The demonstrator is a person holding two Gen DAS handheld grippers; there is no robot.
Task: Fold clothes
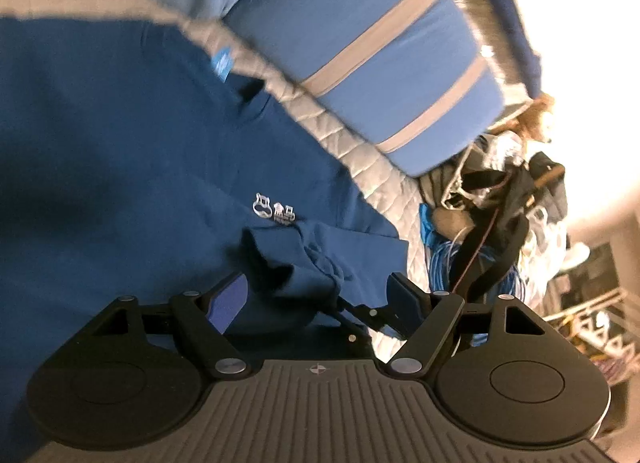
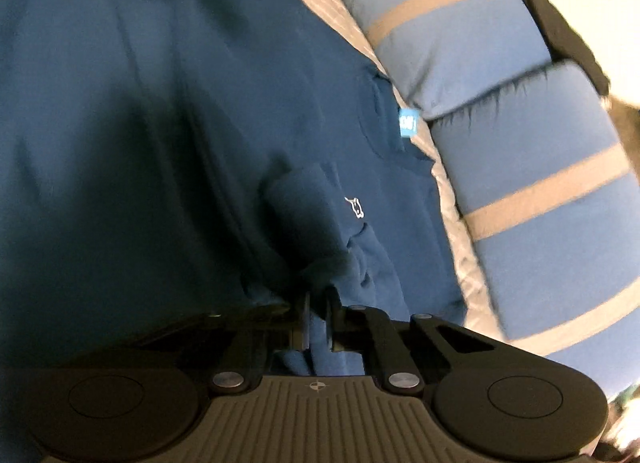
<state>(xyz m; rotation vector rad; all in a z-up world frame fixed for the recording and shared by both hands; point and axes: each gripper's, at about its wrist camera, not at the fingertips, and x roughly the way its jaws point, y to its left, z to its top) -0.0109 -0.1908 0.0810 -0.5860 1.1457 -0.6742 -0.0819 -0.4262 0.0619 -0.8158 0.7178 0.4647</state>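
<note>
Fabric of the blue shirt (image 1: 120, 151), spread on the quilted bed (image 1: 360, 167), bunches between the left gripper (image 1: 316, 291)'s spread jaws. Right wrist view: right gripper (image 2: 316, 303) pinches a sleeve fold (image 2: 316, 223); the sleeve fold-in seems underway, carrying it inward next.

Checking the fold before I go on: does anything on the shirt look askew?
Yes. The navy T-shirt has a sleeve bunched in wrinkles near its chest logo, not flat; the right hand-held gripper pinches that fabric.
</note>
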